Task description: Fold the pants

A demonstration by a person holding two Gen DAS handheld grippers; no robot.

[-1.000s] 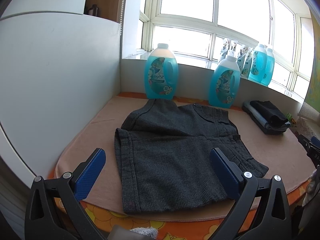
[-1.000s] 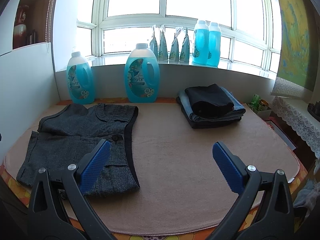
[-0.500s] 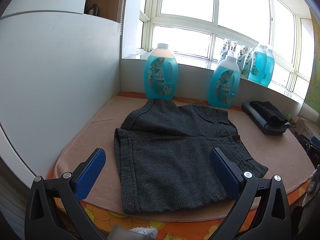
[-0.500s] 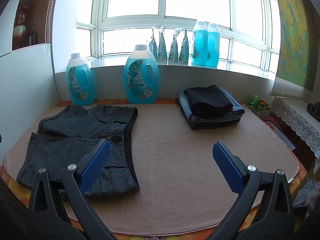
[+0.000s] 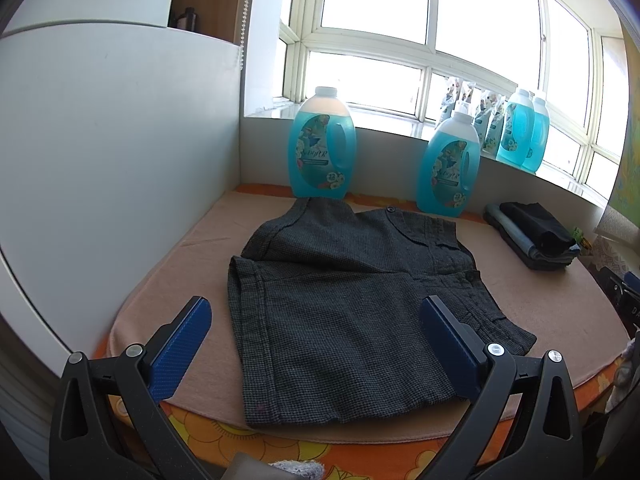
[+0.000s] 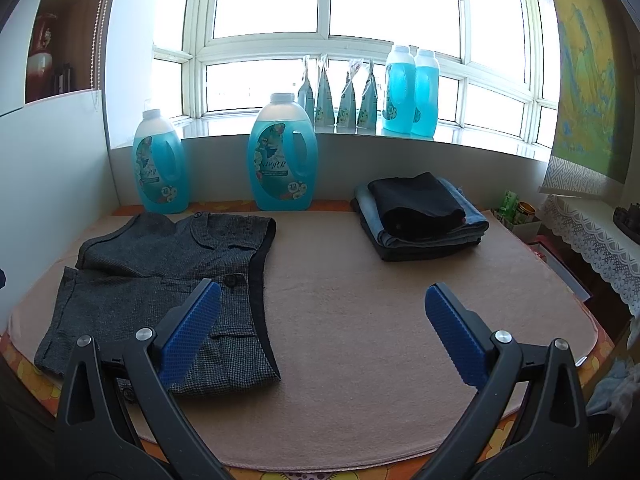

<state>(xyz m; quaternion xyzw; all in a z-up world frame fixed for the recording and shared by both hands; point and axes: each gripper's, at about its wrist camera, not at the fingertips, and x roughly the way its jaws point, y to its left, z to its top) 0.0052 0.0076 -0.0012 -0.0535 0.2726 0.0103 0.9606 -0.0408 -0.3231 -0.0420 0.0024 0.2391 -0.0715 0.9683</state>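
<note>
Right wrist | beige mat (image 6: 360, 320) | windowsill (image 6: 460, 140) behind | pants (image 6: 160, 280) left

I see the pants (image 5: 344, 312) as coarse, matt grey woven cloth with a fine check. The mat (image 6: 360, 320) under them looks like soft, napped beige fabric. Both grippers carry ribbed blue pads (image 6: 192, 332) on matt black plastic arms. The 2 nearest bottles (image 5: 322, 148) are glossy translucent plastic.
</note>
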